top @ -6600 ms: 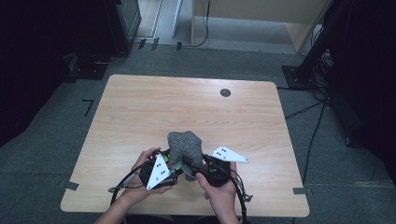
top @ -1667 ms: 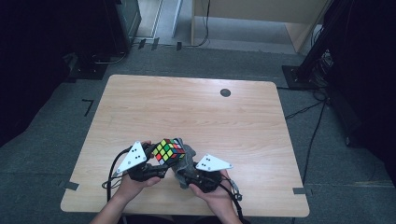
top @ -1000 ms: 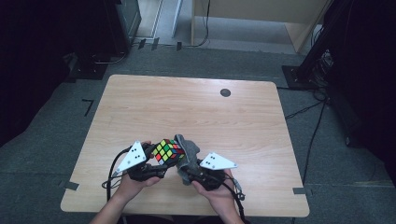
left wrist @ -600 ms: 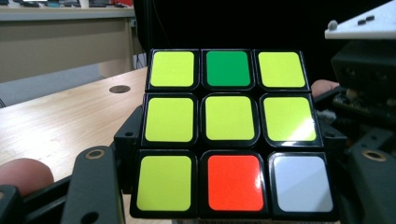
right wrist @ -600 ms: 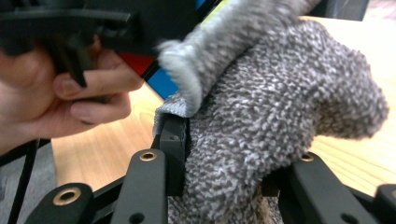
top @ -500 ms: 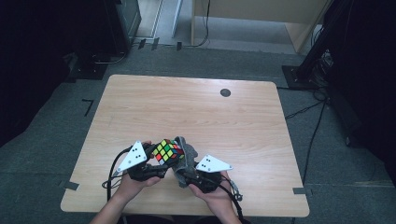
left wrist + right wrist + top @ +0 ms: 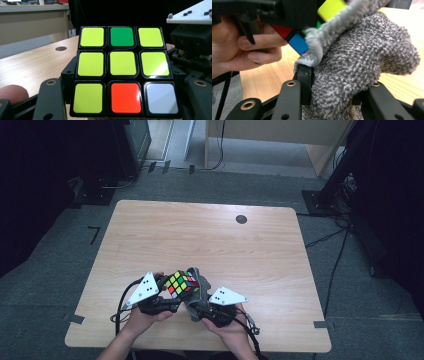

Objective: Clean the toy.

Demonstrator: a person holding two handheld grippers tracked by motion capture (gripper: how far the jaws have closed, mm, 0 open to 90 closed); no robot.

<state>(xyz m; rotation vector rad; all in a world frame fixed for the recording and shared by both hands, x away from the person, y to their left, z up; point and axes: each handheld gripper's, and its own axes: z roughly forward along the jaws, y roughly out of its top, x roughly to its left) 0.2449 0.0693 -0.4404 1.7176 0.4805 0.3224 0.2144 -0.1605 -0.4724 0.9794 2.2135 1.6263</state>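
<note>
A scrambled Rubik's cube (image 7: 181, 283) hangs just above the table's near edge, with my left gripper (image 7: 175, 292) shut on it. In the left gripper view its mostly yellow face (image 7: 122, 72) stands between my left gripper's (image 7: 122, 107) two black jaws. My right gripper (image 7: 196, 304) is shut on a grey fluffy cloth (image 7: 197, 292), which lies against the cube's right side. In the right gripper view the cloth (image 7: 357, 70) bulges out between my right gripper's (image 7: 337, 100) jaws and laps over a corner of the cube (image 7: 298, 42).
The wooden table (image 7: 210, 240) has a small dark round grommet (image 7: 241, 219) near its far edge. A hand (image 7: 249, 47) wraps the left gripper's handle close to the cloth. Cables (image 7: 120, 310) trail off the near edge.
Several seconds ago the cloth covered the cube; now the cube's top is bare. Over the last second the right gripper and cloth shifted slightly against the cube's right side; the left gripper stayed put.
</note>
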